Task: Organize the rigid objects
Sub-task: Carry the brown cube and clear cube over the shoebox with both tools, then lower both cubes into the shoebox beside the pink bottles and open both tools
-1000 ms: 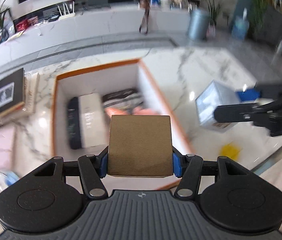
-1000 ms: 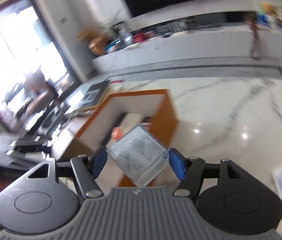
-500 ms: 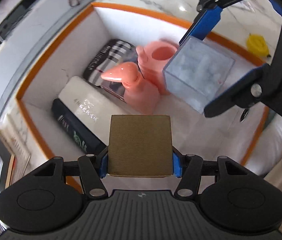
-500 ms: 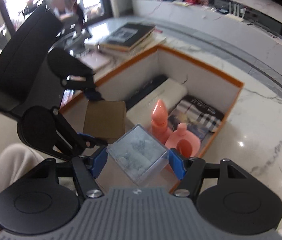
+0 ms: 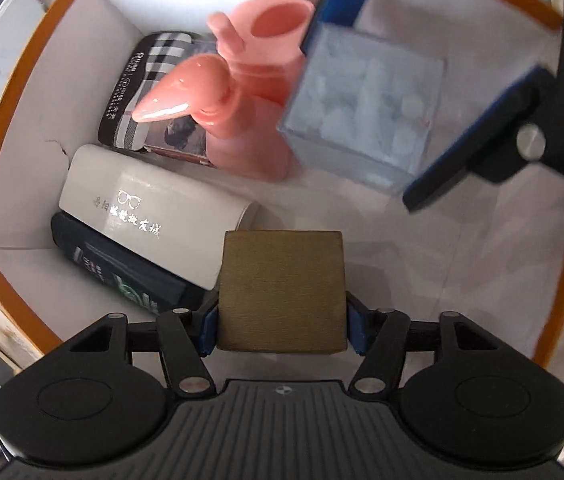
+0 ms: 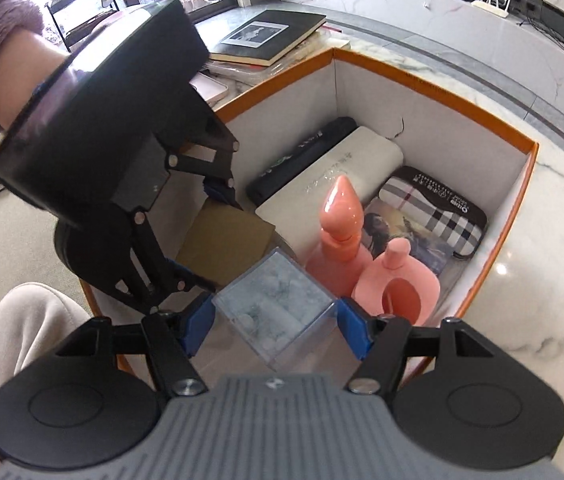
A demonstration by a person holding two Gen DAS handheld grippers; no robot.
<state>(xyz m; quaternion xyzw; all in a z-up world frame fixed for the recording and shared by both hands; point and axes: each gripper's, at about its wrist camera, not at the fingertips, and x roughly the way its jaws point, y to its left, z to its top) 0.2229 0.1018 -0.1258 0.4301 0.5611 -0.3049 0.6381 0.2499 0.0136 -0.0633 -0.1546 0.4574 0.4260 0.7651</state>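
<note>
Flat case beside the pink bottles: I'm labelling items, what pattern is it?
Plaid case: black, white and beige check; clearest in right wrist view.

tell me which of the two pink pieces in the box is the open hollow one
The pink funnel-like piece, nearest the box wall: its wide mouth gapes open. The other pink piece, beside it, ends in a closed pointed tip.

A plain brown cardboard cube (image 5: pixel 282 292) sits low inside the orange-rimmed white box (image 6: pixel 434 80). Just beside it, a clear plastic cube (image 6: pixel 278 308) of white bits hangs tilted, corner-down.
</note>
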